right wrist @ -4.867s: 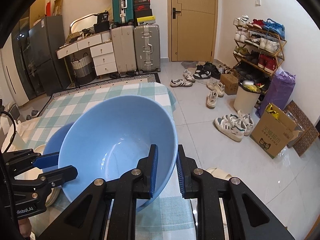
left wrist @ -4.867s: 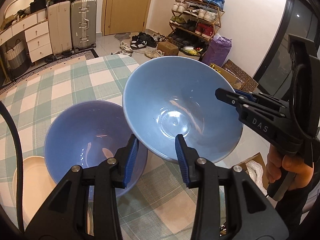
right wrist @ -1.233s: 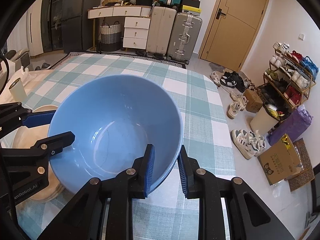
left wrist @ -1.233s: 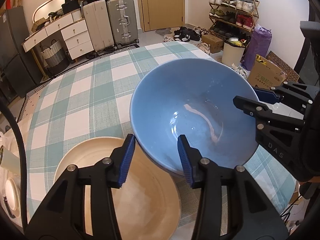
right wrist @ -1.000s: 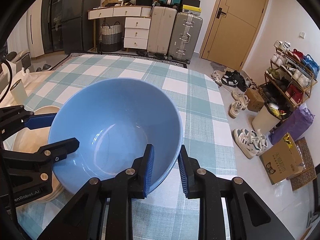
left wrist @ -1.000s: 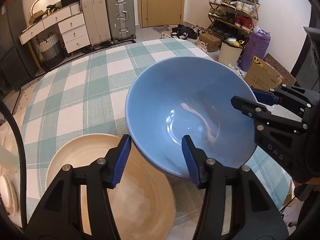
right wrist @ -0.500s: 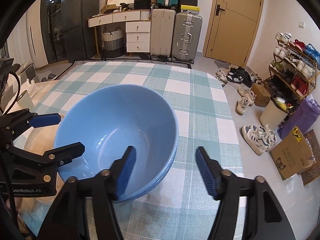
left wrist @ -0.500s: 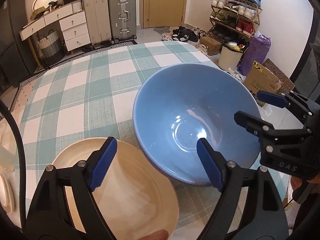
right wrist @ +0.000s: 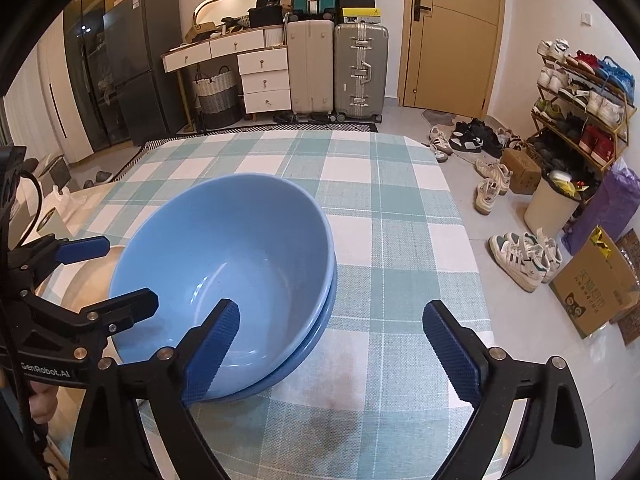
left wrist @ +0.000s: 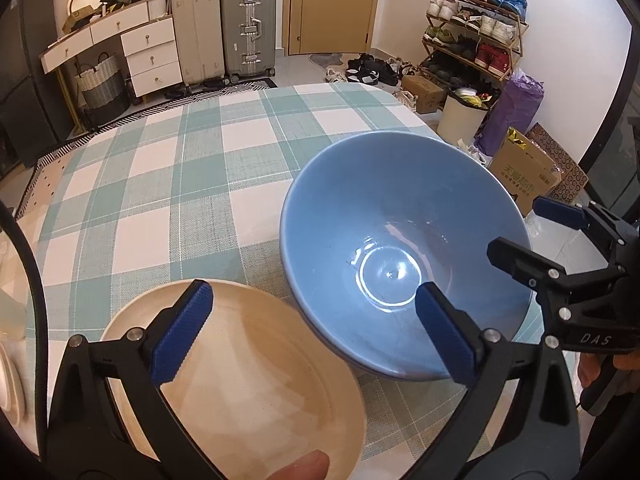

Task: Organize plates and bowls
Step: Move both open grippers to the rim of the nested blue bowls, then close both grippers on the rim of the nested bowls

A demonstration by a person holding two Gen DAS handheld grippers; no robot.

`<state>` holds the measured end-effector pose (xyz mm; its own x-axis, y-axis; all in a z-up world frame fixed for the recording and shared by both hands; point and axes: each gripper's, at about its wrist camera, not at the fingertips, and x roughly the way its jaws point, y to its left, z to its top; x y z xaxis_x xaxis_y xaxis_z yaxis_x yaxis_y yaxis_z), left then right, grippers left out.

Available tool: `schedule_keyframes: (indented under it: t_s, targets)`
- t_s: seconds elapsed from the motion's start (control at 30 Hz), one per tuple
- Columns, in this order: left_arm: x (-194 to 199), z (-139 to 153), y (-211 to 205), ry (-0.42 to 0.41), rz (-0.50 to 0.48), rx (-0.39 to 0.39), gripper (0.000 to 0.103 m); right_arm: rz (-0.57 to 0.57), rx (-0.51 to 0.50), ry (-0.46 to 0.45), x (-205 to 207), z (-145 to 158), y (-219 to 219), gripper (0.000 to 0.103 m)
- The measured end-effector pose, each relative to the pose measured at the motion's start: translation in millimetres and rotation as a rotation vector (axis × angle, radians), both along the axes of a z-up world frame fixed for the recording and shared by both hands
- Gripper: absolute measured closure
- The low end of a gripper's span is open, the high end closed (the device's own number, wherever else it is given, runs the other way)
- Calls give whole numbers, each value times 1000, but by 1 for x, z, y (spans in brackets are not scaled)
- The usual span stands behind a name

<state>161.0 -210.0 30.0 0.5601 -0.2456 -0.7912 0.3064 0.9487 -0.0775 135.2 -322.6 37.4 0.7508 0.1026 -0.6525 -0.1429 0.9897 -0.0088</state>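
A light blue bowl sits nested inside a second blue bowl on the checked tablecloth. A cream plate lies on the table to the left of the bowls, under my left gripper. My left gripper is open wide and empty, its right finger over the bowl's near rim. My right gripper is open wide and empty, its left finger at the bowl's near right rim. Each gripper shows in the other's view, the right one and the left one.
The round table's edge drops off to the right. On the floor beyond are shoes, a white bin, a cardboard box and a shoe rack. Suitcases and drawers stand at the back. A white object lies at the far left.
Both grippers let go of the light blue bowl and opened wide. The bowl now rests in the other blue bowl. Both grippers have drawn back a little.
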Motion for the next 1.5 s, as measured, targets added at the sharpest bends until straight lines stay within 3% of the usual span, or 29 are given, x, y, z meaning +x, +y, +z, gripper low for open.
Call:
schedule_keyframes:
  t_s: [0.23, 0.57, 0.63, 0.83, 1.1, 1.3, 1.5]
  targets:
    - [10, -4, 8, 27, 12, -82, 2, 8, 70, 23, 3, -7, -7, 8]
    - [27, -15, 23, 69, 30, -187, 3, 54, 270, 42, 8, -22, -21, 8]
    - [31, -19, 24, 83, 31, -202, 8, 65, 287, 37, 9, -22, -21, 10]
    - [35, -24, 23, 103, 10, -243, 20, 103, 302, 53, 14, -26, -16, 31]
    - [33, -28, 15, 117, -20, -254, 60, 129, 315, 65, 13, -27, -11, 52]
    - [31, -29, 14, 110, -7, -217, 76, 128, 302, 52, 9, -25, -9, 57]
    - [29, -28, 16, 106, -7, -199, 78, 115, 272, 37, 7, -25, -7, 62]
